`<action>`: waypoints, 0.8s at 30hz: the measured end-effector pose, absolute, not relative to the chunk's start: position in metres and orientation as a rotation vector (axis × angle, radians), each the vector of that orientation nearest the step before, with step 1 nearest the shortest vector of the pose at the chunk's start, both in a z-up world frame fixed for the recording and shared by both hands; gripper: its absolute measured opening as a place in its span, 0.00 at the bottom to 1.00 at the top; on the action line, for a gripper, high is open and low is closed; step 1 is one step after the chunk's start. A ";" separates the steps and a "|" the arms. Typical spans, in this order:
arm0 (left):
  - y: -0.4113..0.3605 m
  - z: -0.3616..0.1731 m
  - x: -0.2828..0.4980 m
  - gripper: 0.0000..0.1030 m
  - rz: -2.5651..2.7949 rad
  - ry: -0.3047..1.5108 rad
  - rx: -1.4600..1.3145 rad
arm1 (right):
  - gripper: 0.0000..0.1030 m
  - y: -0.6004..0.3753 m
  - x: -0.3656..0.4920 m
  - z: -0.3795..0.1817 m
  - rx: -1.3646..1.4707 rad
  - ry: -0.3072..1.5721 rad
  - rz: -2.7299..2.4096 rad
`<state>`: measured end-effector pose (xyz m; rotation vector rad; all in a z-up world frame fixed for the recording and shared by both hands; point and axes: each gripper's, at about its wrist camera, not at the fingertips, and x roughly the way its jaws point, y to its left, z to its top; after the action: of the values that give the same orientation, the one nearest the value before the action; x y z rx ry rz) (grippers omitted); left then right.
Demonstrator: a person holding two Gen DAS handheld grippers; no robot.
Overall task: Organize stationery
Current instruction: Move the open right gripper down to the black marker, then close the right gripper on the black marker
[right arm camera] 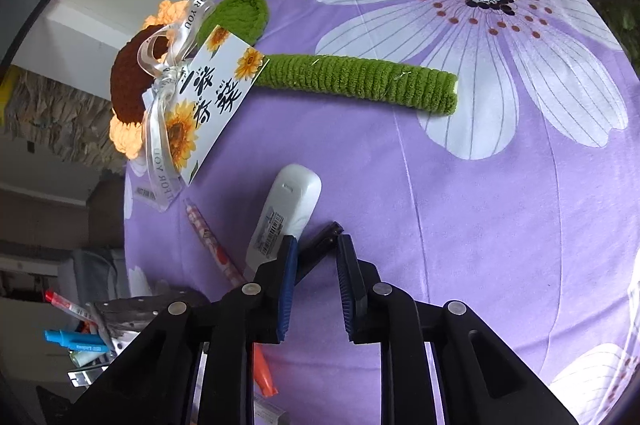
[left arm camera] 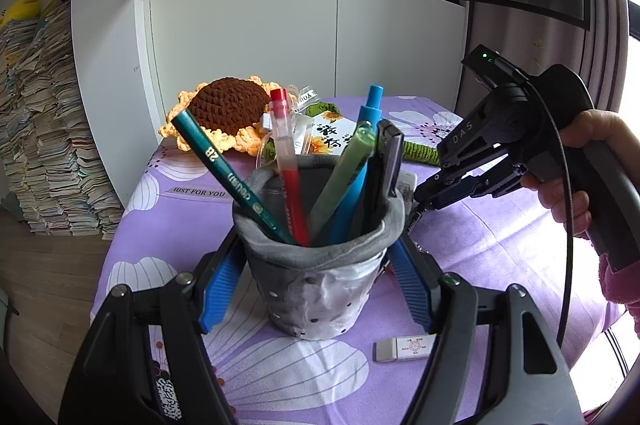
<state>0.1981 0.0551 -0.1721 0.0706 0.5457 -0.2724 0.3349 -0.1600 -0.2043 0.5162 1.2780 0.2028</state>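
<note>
A grey pen holder [left arm camera: 312, 277] stands on the purple flowered cloth [left arm camera: 500, 265] with my left gripper [left arm camera: 316, 241] shut on its sides. It holds a teal pencil [left arm camera: 216, 161], a red pen [left arm camera: 286, 161], a green pen [left arm camera: 344, 173], a blue pen [left arm camera: 370, 109] and a black item [left arm camera: 386, 161]. A hand holds my right gripper [left arm camera: 416, 203] nose-down just behind the holder. In the right wrist view the right gripper [right arm camera: 318, 239] stands open over the cloth, a slim black item [right arm camera: 326, 234] lying at its tips. A white stick-shaped item [right arm camera: 288, 209] and a pink patterned pen [right arm camera: 208, 245] lie beside it.
A crochet sunflower [right arm camera: 128, 81] with a green stem [right arm camera: 360, 81], a ribbon and a printed card [right arm camera: 216, 93] lies at the cloth's far side. A white eraser [left arm camera: 404, 347] sits in front of the holder. An orange item [right arm camera: 264, 369] lies under my right gripper. Cupboards and book stacks stand behind.
</note>
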 end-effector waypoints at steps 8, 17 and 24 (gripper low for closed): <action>0.056 -0.170 0.197 0.68 -0.276 0.541 0.069 | 0.32 -0.141 0.343 -0.202 0.475 1.311 0.199; 0.055 -0.170 0.197 0.68 -0.276 0.538 0.070 | 0.01 -0.127 0.343 -0.191 0.357 1.242 0.241; 0.055 -0.170 0.197 0.68 -0.276 0.536 0.072 | 0.01 -0.129 0.334 -0.177 0.172 1.203 0.253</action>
<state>0.1973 0.0550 -0.1695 0.0721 0.5364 -0.2759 0.3335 -0.1287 -0.1775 0.1718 1.2030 0.2535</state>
